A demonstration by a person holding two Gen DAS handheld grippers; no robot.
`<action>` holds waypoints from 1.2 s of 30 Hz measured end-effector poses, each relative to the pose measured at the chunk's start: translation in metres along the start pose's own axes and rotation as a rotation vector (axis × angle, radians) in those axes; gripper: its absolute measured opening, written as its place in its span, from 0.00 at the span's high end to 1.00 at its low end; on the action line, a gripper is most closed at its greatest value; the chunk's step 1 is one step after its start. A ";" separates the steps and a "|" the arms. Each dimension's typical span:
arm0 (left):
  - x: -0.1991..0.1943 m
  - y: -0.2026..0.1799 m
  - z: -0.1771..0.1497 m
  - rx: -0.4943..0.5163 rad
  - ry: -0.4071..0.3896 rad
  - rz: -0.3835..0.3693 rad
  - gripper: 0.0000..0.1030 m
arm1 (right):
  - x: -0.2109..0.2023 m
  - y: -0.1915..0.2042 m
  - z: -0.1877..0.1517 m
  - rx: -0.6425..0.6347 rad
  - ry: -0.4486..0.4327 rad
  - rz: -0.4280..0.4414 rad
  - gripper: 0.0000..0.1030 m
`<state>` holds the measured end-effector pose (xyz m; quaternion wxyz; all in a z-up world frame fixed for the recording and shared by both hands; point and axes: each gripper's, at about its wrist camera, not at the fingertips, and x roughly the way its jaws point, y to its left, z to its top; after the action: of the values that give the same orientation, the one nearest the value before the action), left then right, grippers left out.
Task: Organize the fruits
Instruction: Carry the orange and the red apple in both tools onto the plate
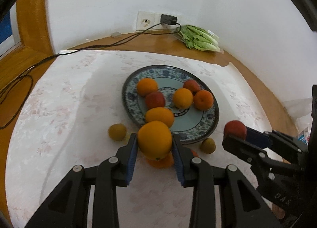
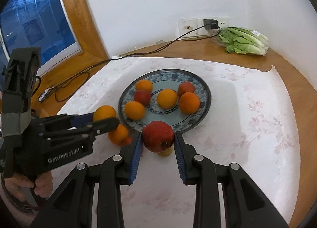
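A blue patterned plate [image 1: 208,127] [image 2: 204,101] holds several oranges and red apples. My left gripper [image 1: 154,141] is shut on an orange [image 1: 155,139], held above the cloth at the plate's near edge; it also shows in the right wrist view [image 2: 105,118]. My right gripper [image 2: 158,137] is shut on a red apple [image 2: 158,136], just in front of the plate; it shows in the left wrist view [image 1: 235,135] too. Another orange [image 1: 160,161] [image 2: 118,134] lies on the cloth under the left gripper. Two small yellow-green fruits [image 1: 117,132] [image 1: 207,145] lie beside the plate.
A white floral cloth [image 1: 69,109] covers the round wooden table. A bag of lettuce [image 1: 198,38] [image 2: 243,41] lies at the back by the wall. A black cable [image 1: 29,69] runs from a wall socket [image 2: 210,24] across the left side. A window [image 2: 29,20] is at left.
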<state>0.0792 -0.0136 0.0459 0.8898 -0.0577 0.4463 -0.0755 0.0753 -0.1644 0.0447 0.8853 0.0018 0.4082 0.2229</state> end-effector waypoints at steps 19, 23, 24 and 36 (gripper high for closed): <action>0.028 -0.012 0.013 0.041 0.002 0.000 0.66 | 0.021 -0.022 0.013 0.013 0.005 -0.013 0.68; 0.033 -0.013 0.014 0.045 0.007 0.003 0.66 | 0.026 -0.024 0.014 0.009 0.006 -0.020 0.68; 0.034 -0.014 0.015 0.047 0.008 0.003 0.66 | 0.026 -0.024 0.014 0.007 0.007 -0.021 0.68; 0.040 -0.015 0.015 0.064 0.009 0.011 0.66 | 0.039 -0.025 0.012 -0.008 0.019 -0.040 0.68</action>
<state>0.1135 -0.0353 0.0264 0.8896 -0.0264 0.4480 -0.0854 0.1155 -0.1691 0.0203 0.8857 -0.0122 0.4155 0.2066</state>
